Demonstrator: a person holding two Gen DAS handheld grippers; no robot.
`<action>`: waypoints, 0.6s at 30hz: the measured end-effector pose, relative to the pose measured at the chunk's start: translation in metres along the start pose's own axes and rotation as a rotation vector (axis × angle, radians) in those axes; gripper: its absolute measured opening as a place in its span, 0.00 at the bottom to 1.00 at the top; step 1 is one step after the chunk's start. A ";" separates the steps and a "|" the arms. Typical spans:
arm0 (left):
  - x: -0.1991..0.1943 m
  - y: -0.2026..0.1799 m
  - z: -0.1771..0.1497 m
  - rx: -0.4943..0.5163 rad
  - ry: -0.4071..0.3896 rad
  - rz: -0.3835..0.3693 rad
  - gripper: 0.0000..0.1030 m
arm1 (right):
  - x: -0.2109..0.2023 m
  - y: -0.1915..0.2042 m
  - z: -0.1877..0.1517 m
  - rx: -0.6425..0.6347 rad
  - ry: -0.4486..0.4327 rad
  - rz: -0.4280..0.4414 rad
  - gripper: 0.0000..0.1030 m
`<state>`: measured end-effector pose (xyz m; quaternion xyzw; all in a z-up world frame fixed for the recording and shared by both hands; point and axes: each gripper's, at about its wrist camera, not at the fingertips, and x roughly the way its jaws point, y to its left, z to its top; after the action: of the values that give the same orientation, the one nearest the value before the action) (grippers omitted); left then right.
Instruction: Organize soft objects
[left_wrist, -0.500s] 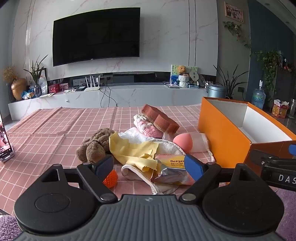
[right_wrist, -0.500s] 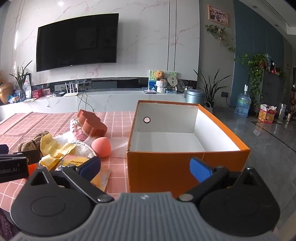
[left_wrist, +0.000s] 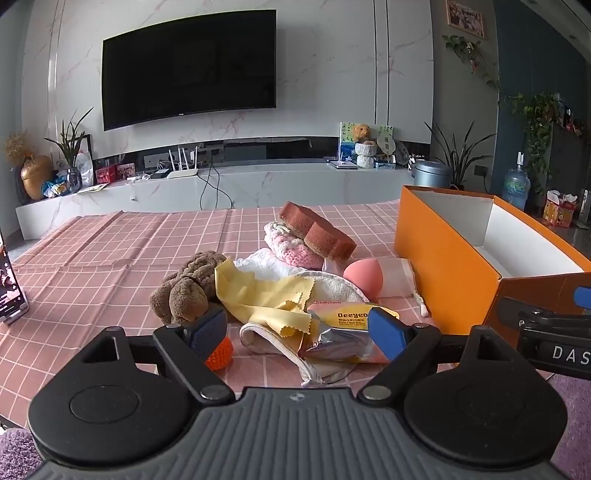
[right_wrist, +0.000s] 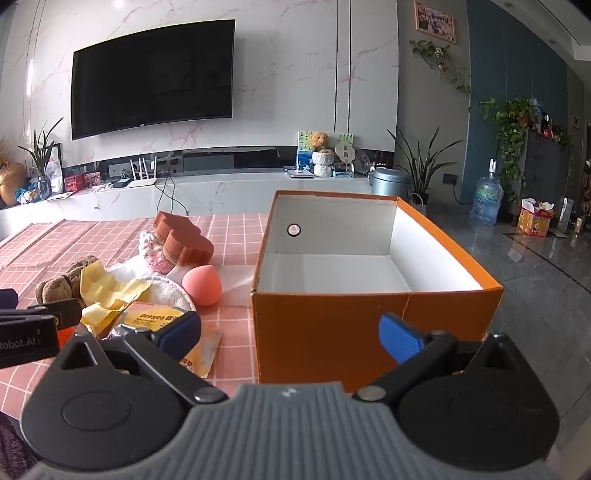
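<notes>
My left gripper (left_wrist: 297, 328) hangs with jaws spread over the soft pile at the bench's near edge, the foil packet (left_wrist: 341, 332) dead ahead; my right gripper (right_wrist: 290, 332), jaws also spread and empty, faces the empty orange box (right_wrist: 369, 325) just right of the pile

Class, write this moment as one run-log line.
left gripper: open, empty, over pile | right gripper: open, empty, facing box | box: empty | sponge: on pile
</notes>
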<state>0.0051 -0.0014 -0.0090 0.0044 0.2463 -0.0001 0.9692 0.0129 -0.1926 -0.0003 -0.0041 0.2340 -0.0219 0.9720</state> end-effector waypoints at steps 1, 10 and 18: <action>0.000 0.001 0.001 0.001 -0.001 -0.002 0.98 | 0.000 -0.006 0.001 0.008 0.006 0.002 0.98; -0.007 -0.005 0.004 0.015 0.002 -0.002 0.98 | 0.001 -0.008 0.000 0.016 0.009 0.000 0.98; -0.008 -0.006 0.004 0.016 0.007 -0.002 0.98 | 0.002 -0.007 0.000 0.020 0.012 -0.002 0.98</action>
<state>0.0003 -0.0078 -0.0021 0.0120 0.2495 -0.0032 0.9683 0.0142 -0.2002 -0.0007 0.0055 0.2397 -0.0252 0.9705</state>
